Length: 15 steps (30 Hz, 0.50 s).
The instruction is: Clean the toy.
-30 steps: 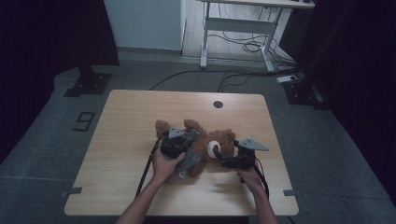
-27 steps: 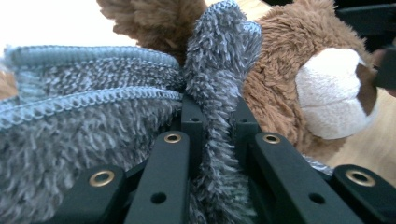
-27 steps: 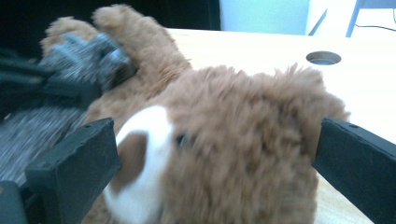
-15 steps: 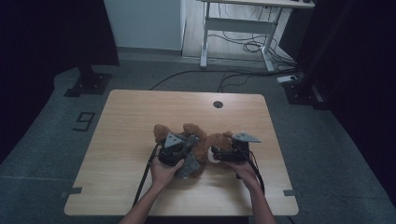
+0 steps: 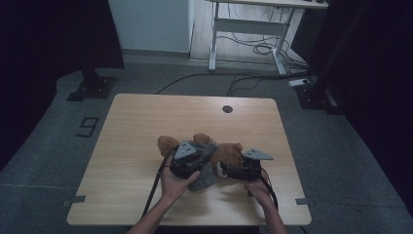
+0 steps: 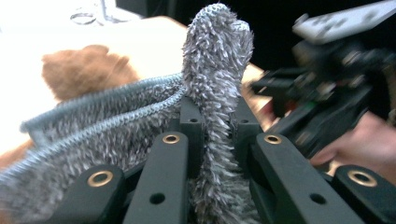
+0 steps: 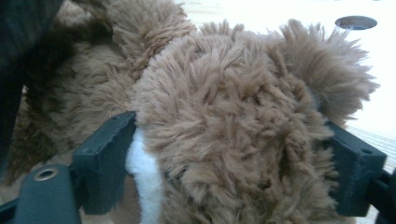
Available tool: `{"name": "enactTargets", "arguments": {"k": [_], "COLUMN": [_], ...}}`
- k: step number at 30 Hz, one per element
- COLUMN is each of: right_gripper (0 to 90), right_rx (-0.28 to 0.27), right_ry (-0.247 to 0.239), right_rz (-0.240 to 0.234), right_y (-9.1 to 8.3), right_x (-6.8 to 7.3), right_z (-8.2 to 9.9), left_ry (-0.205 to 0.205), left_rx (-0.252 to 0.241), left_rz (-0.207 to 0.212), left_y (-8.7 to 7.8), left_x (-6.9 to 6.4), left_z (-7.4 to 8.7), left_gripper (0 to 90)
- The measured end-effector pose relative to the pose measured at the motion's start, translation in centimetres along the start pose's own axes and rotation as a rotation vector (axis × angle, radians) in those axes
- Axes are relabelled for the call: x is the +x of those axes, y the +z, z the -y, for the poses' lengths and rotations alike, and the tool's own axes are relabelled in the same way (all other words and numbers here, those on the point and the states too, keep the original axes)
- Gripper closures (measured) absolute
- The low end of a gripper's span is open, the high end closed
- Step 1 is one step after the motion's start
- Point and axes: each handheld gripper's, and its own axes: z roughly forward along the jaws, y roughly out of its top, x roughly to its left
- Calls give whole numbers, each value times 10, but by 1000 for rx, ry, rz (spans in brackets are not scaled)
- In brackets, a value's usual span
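- The table [image 5: 146,126] is pale wood; the bear [image 5: 229,153] lies near its front edge, between the two hands, with a brown limb [image 5: 167,144] sticking out to the left.
- The left gripper [image 5: 204,152] sits over the bear's left part, jaws clamped tight on a fold of the grey knit [image 6: 217,74]. In the left gripper view the fabric rises in a fuzzy column between the jaws, its ribbed hem [image 6: 107,105] trailing off to the left.
- That knit, seemingly a small garment on the toy, looks light, limp and stretchy. It will likely drag and lengthen before it slides, so a pinch near the hem should hold better than one on loose pile.
- The bear's head [image 7: 233,126] fills the middle of the right gripper view, long brown plush with a white patch [image 7: 142,172] low on the left.
- The right gripper [image 5: 223,169] has just been closing its jaws, and they now bracket the head on both sides, touching the fur; whether they press firmly is unclear.
- The plush looks soft and squashy, not fragile. A grip across the stuffed head should anchor it while the knit is pulled, though the fur may slip.
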Motion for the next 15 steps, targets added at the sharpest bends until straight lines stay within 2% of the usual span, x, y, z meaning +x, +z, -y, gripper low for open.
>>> {"name": "enactTargets", "arguments": {"k": [2,4,7,9,10,12,15], "right_gripper": [173,173,174,179,185,191,193], "right_rx": [-15,-37,-60,-64,-63,-62,-64], "right_ry": [-17,-31,-52,-63,-67,-61,-73], "right_rz": [0,2,17,23,25,28,20], "right_y": [-2,-4,-4,-5,-5,-5,-4], "right_x": [1,2,5,7,6,5,5], "right_z": [4,7,11,12,12,13,14], "left_ry": [23,31,61,47,33,29,51], "left_rx": [20,53,150,207,212,201,197], "left_rz": [13,17,-23,-43,-42,-41,-59], "left_y": [15,36,75,95,100,100,93], "left_x": [-11,-18,-23,-18,-15,-12,-10], "left_z": [-14,-26,-34,-30,-27,-25,-21], "left_gripper": [792,790,788,788,790,792,793]}}
